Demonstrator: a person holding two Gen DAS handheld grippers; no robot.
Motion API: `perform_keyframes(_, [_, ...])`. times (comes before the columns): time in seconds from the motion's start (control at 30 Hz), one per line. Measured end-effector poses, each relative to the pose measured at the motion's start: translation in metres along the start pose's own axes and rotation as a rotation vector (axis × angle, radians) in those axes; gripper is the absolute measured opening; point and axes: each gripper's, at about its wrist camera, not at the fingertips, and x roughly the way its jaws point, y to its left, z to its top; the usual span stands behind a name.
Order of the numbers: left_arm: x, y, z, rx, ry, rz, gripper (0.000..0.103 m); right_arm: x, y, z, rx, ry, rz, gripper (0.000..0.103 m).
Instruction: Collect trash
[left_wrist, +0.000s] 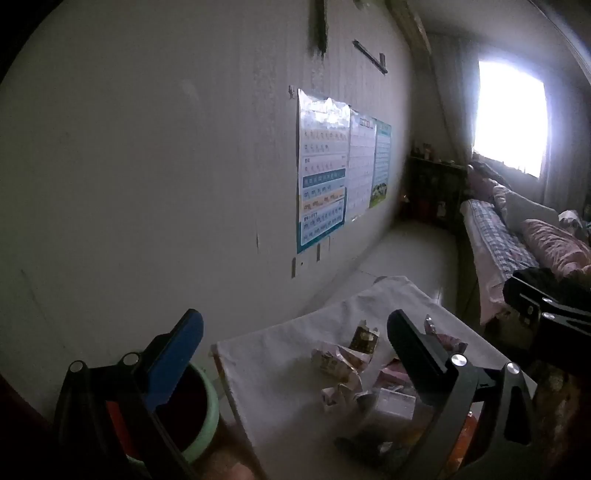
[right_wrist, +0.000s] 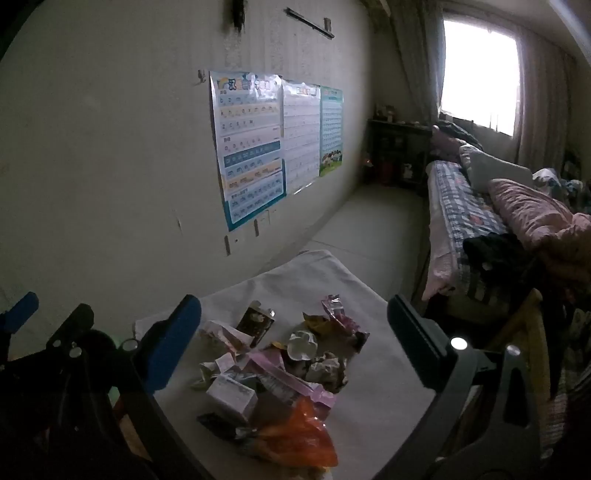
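Right wrist view: the trash pile (right_wrist: 273, 373) is seen heaped on the white table (right_wrist: 373, 410), so nothing looks collected yet. A green bin (left_wrist: 201, 413) is set just left of the table. The right gripper (right_wrist: 293, 341) is held above the table, tipped down a little, jaws wide and empty. The left gripper (left_wrist: 295, 354) is held over the table's left edge, also wide and empty.

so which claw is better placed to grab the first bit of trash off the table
Right, probably. The right claw is open with the trash pile framed between its fingers, while the left claw sits off to the side, partly over the green bin.
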Motion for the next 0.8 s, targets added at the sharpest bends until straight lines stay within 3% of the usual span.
perform_keyframes(0.8, [-0.0129,-0.0078,-0.0040,-0.005,0.021,0.028,0.095,0.0024,-0.0018,-0.0052,0.016,0.008,0.024,0.100])
